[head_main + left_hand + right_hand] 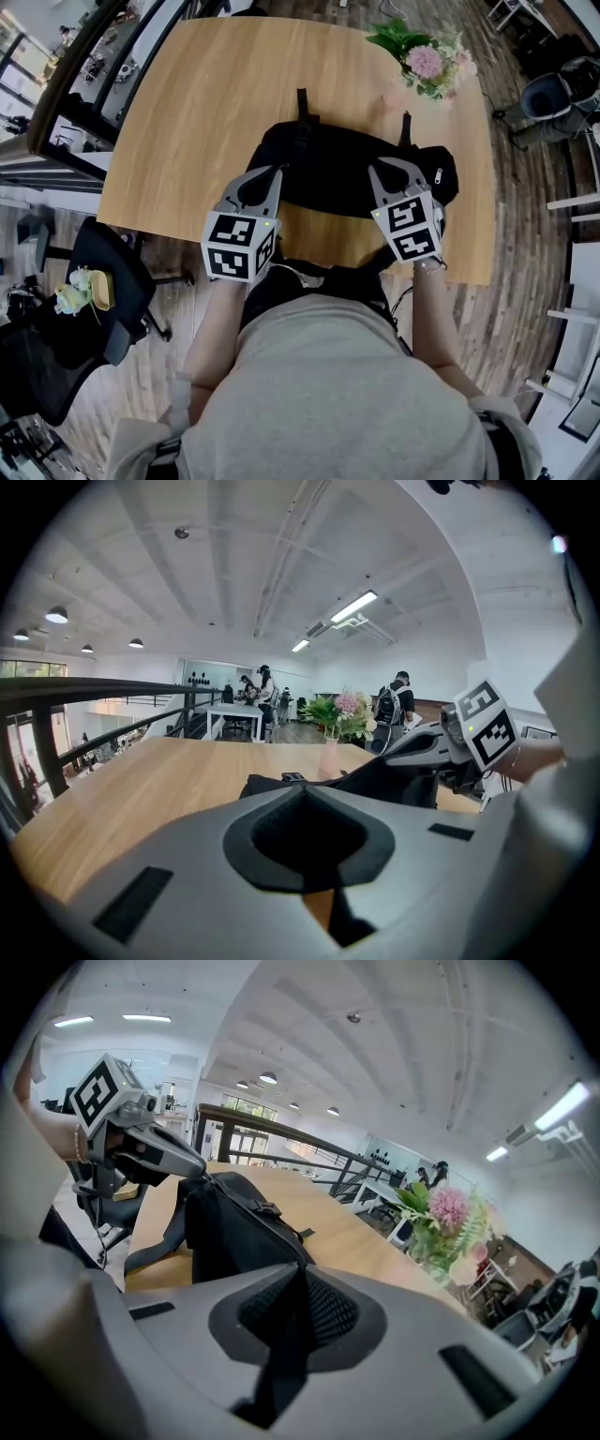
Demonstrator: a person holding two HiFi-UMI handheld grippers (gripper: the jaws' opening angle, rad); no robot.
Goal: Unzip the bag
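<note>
As arms reach forward, left hand-held gripper [274, 172] and right hand-held gripper [376, 168] pinch the bag [328, 161].

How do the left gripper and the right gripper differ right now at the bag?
The left gripper has its jaws pressed together, with nothing seen between them; the right gripper is clamped on a black strip of the bag. The left gripper is at the bag's left end, the right gripper at the end nearer the flowers. Both reach onto the bag.

Open-plan office: white desks [231, 710], swivel chair [112, 272], ceiling strip lights [354, 607].
</note>
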